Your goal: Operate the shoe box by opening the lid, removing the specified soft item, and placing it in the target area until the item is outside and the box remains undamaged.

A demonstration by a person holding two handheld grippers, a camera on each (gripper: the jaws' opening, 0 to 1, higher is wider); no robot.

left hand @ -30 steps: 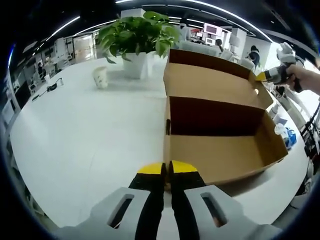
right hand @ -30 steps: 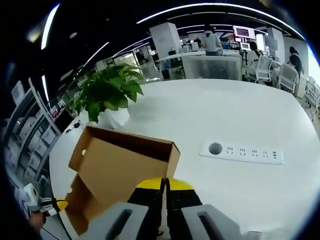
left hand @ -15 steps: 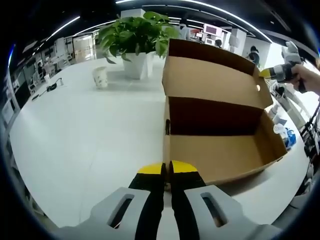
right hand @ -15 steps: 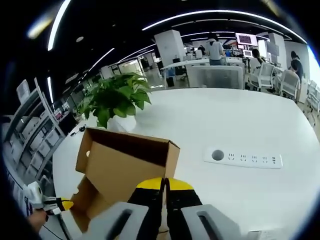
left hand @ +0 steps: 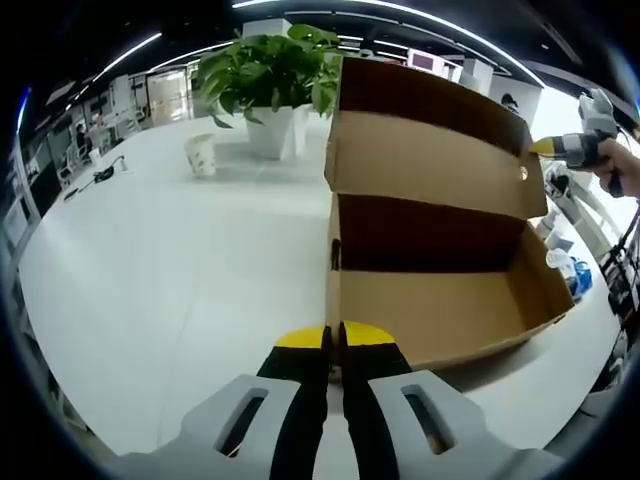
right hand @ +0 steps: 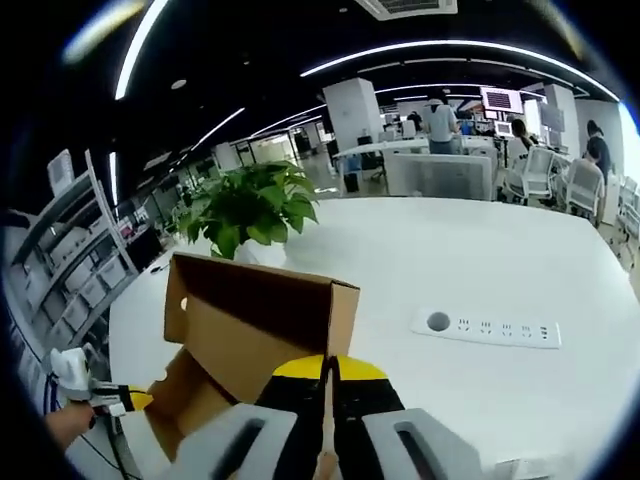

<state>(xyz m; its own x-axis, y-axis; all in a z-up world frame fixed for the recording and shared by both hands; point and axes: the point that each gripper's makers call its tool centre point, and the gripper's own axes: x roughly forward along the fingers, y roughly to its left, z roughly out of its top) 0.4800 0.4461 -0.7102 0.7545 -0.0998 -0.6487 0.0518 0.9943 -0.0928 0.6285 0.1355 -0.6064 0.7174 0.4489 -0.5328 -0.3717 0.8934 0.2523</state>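
The brown cardboard shoe box (left hand: 450, 310) lies on the white table (left hand: 170, 290) with its lid (left hand: 430, 160) swung up past upright. My left gripper (left hand: 335, 336) is shut on the rim of the box's near end wall. From the right, my right gripper (left hand: 548, 148) pinches the lid's side flap. In the right gripper view its jaws (right hand: 327, 366) are shut on the lid (right hand: 250, 315), whose thin edge runs between them. The left gripper (right hand: 135, 400) and a hand sit at the far lower left. The part of the box's inside that shows is bare cardboard.
A potted plant (left hand: 272, 75) and a paper cup (left hand: 202, 155) stand on the table beyond the box. A white power strip (right hand: 488, 329) is set into the table (right hand: 480, 250). Desks, chairs and people fill the background. Small blue items (left hand: 572, 272) lie past the box's right end.
The right gripper has raised the lid higher, from leaning back to steeply upright. The left gripper and the box body have stayed put.
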